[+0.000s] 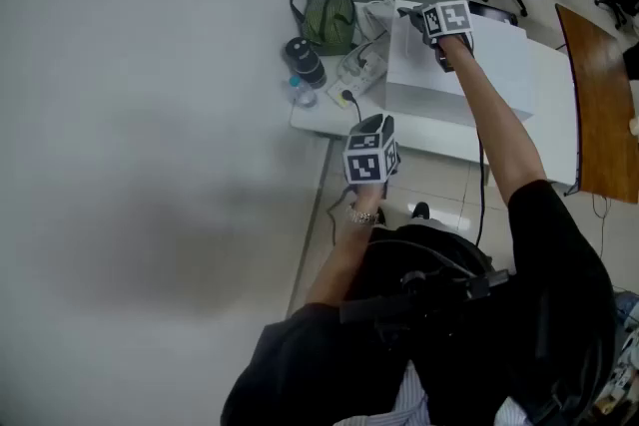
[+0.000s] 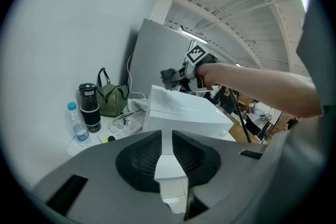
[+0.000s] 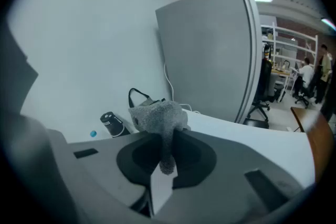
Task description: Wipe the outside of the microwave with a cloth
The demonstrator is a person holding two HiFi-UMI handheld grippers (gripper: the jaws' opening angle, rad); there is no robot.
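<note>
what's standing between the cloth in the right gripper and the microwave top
Nothing visible. The right gripper holds the grey cloth just over the back of the microwave top, with no object between them. The green bag and black flask stand on the table beside it, out of the way.

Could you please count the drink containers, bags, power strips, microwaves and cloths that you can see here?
Drink containers: 2, black flask and water bottle
Green bag: 1
Power strip: 1
Microwave: 1
Grey cloth: 1, gripped by the right gripper
Total: 6
</note>
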